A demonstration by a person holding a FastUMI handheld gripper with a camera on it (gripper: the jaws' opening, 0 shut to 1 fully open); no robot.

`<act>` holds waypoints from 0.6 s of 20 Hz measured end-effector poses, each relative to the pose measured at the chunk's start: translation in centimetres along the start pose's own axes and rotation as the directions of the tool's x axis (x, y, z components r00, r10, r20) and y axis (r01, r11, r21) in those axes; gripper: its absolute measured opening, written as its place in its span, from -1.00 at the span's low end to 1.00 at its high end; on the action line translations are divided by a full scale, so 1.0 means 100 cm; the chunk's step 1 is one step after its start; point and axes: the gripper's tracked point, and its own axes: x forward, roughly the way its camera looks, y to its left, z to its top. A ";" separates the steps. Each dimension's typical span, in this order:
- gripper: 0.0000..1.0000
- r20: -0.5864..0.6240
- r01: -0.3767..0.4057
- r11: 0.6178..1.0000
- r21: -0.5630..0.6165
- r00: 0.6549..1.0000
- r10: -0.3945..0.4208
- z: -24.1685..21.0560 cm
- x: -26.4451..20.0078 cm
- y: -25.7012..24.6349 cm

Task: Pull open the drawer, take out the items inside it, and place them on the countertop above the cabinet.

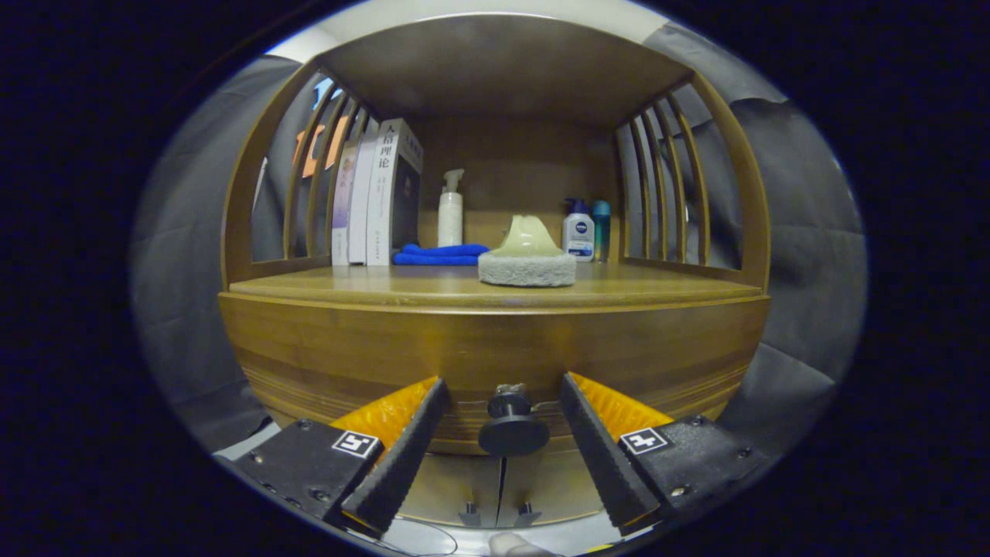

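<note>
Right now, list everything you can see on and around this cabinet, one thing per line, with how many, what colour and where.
cabinet: one, brown wood, straight ahead, slatted sides
drawer knob: one, dark, on the cabinet front, between the fingers
countertop: one, brown wood, above the drawer front
books: about three, pale spines, upright at the countertop's left
cloth: one, blue, folded, right of the books
pump bottle: one, white, behind the cloth
scrubber: one, pale handle on a grey pad, near the countertop's front edge
bottles: two, white with a blue cap and teal, back right
gripper: one, fingers open either side of the knob, not touching it
</note>
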 end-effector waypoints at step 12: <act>0.99 -0.045 -0.016 1.000 0.010 0.999 0.016 0.014 -0.020 -0.007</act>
